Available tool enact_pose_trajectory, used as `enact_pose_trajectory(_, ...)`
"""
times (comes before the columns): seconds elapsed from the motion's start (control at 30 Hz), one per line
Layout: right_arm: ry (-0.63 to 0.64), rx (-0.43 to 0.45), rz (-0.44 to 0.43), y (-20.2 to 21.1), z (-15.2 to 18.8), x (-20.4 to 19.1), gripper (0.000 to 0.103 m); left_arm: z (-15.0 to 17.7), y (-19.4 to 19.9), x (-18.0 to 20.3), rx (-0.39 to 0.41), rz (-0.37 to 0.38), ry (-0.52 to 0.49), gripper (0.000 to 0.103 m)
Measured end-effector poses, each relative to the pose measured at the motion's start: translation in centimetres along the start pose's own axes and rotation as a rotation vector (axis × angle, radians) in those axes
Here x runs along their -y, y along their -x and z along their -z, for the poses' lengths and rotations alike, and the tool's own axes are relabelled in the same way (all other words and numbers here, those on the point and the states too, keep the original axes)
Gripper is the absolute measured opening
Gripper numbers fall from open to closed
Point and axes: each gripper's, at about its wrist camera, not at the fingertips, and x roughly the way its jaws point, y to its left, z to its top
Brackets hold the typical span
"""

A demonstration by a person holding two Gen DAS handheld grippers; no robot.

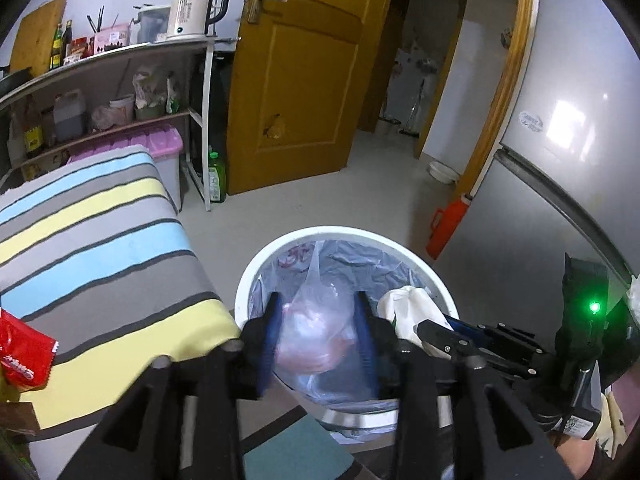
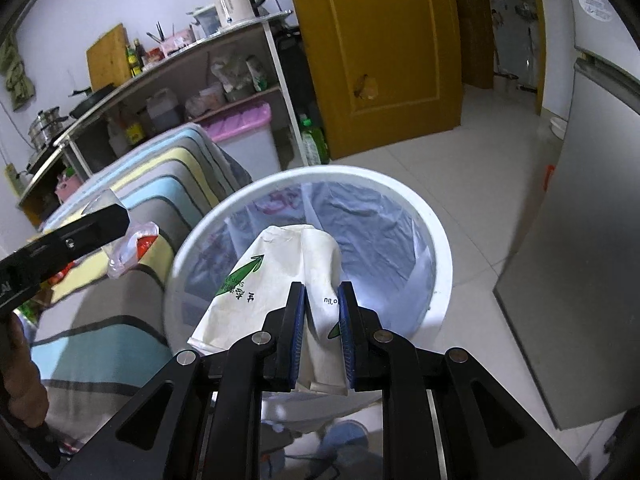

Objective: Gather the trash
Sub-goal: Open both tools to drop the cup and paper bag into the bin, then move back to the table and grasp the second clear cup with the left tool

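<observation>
The round white trash bin (image 1: 256, 276) with a thin see-through liner stands on the pale floor, just beside the counter covered by a blue, yellow and grey striped cloth (image 1: 100, 240).

The left gripper (image 1: 318, 334) hangs over the bin's mouth. Its jaws stand apart. A crumpled clear plastic bag with pink inside (image 1: 316, 328) sits between them, over the bin, and I cannot tell if the blue pads touch it.

The right gripper (image 2: 322, 332) is over the bin too. Its jaws are clamped on a cream paper bag with green arrows printed on it (image 2: 280, 264), which sticks out over the open bin.

A red snack packet (image 1: 24, 348) lies on the striped cloth near the left edge. Behind stand a shelf with a white kettle (image 1: 192, 12) on top, a brown wooden door (image 1: 304, 72) and a grey fridge (image 1: 560, 168).
</observation>
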Motion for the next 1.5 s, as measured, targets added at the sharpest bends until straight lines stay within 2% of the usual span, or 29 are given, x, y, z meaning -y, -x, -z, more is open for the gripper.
enact_pose_trajectory(0.33, 0.002, 0.016, 0.013, 0.3, 0.2, 0.1, 0.018, -0.1, 0.4, -0.5, 0.019, 0.001, 0.028, 0.049)
enact_pose_trajectory(0.57, 0.025, 0.077, -0.017, 3.0, 0.4, -1.3, 0.018, 0.3, 3.4, -1.5, 0.071, -0.022, 0.043, 0.049)
enact_pose_trajectory(0.67, 0.046, 0.108, -0.049, 4.5, 0.6, -2.5, 0.018, 0.9, 5.2, -1.8, 0.097, -0.033, 0.047, 0.054)
enact_pose_trajectory(0.9, 0.12, 0.132, -0.116, 6.9, 1.4, -6.0, 0.023, 2.5, 9.2, -2.9, 0.159, -0.098, 0.054, 0.056)
enact_pose_trajectory(1.13, 0.192, 0.132, -0.167, 8.1, 2.7, -9.7, 0.023, 4.6, 13.0, -4.8, 0.22, -0.161, 0.1, 0.056)
enact_pose_trajectory(1.33, 0.241, 0.129, -0.215, 8.6, 3.7, -12.3, 0.023, 6.1, 15.2, -6.7, 0.245, -0.193, 0.127, 0.056)
enact_pose_trajectory(1.5, 0.28, 0.117, -0.267, 8.9, 4.7, -14.5, 0.023, 8.0, 16.9, -8.2, 0.258, -0.258, 0.132, 0.056)
